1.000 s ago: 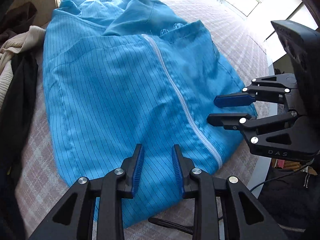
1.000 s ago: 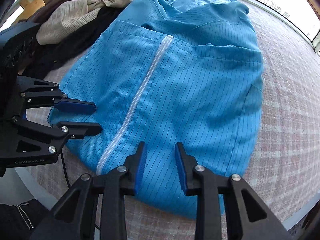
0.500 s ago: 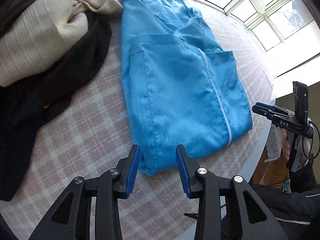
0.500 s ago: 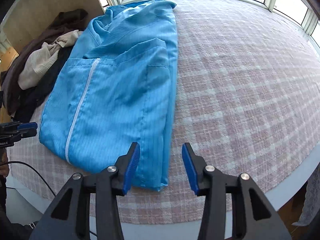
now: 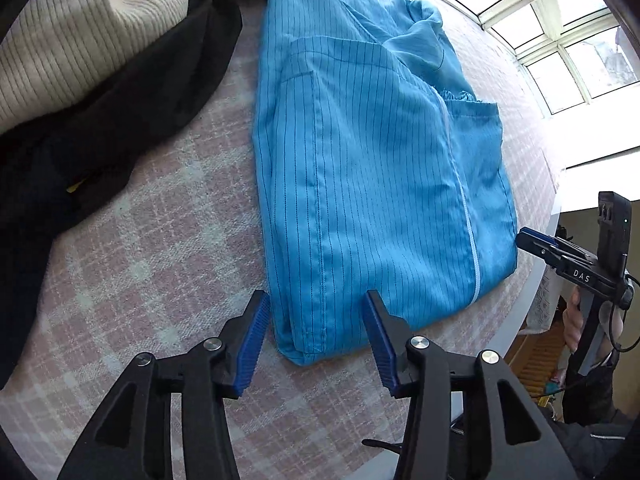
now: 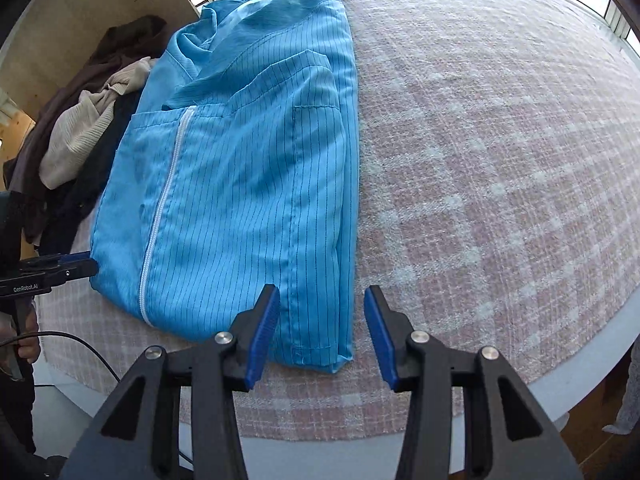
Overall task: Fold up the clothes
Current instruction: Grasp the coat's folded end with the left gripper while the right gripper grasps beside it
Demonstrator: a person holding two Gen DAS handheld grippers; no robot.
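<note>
In right view only: wooden wall (image 6: 100, 12).

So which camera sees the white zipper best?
The right wrist view: the zipper runs in full down the blue jacket. The left wrist view shows only a thin strip of it near the far edge.

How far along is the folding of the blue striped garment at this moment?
Done: the blue garment lies flat on the checked tablecloth, long sides folded in, zipper up. In hand: nothing; the left claw and right claw stand open, each at a near hem corner. Left: probably folding the hem toward the collar, then the heap of other clothes.
</note>
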